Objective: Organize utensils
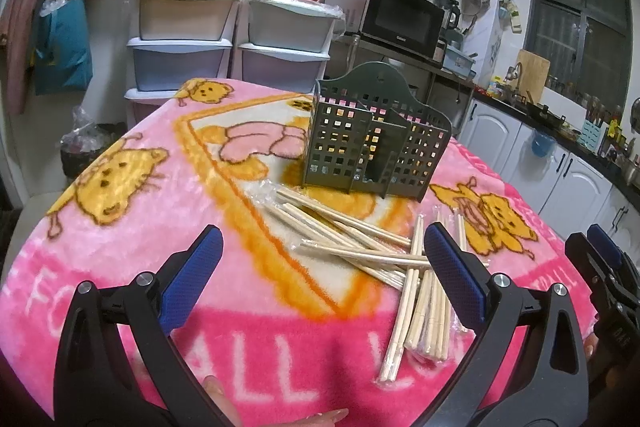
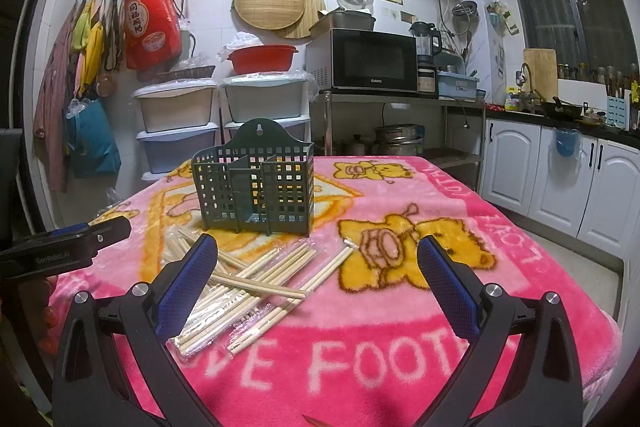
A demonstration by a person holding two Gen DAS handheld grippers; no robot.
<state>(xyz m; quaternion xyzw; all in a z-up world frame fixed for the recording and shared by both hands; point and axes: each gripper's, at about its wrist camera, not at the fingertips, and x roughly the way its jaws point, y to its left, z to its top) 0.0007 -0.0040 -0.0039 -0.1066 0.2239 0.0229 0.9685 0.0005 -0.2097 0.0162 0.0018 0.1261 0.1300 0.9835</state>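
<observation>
The left claw (image 1: pixel 322 277) is spread wide and grasps nothing; its blue-padded fingers (image 1: pixel 192 277) hang above the pink blanket (image 1: pixel 132 227) that covers the surface. The right finger of this claw stands over the near end of the chopstick pile (image 1: pixel 360 251). In the left wrist view the right claw (image 1: pixel 600 267) shows at the far right edge, just beside the pile.

The right claw (image 2: pixel 316 285) is likewise released, with its jaws wide apart and empty, hovering over the blanket (image 2: pixel 400 307) with white lettering. Its left finger (image 2: pixel 188 283) overlaps the pile of chopsticks (image 2: pixel 260 283) in the view. The left claw (image 2: pixel 72 243) shows at the left edge, seen from the side.

The chopsticks are pale wood, most of them in clear plastic sleeves, and they lie criss-crossed in a loose heap on the blanket. Just behind the heap stands the dark green utensil holder (image 1: pixel 372 147), upright, with perforated walls, inner dividers and a tall back plate with a hanging hole (image 2: pixel 260 127). Its compartments look empty.

Behind the surface stand stacked plastic drawers (image 2: pixel 180 131), a red basin (image 2: pixel 262 57) and a microwave (image 2: pixel 368 61).
</observation>
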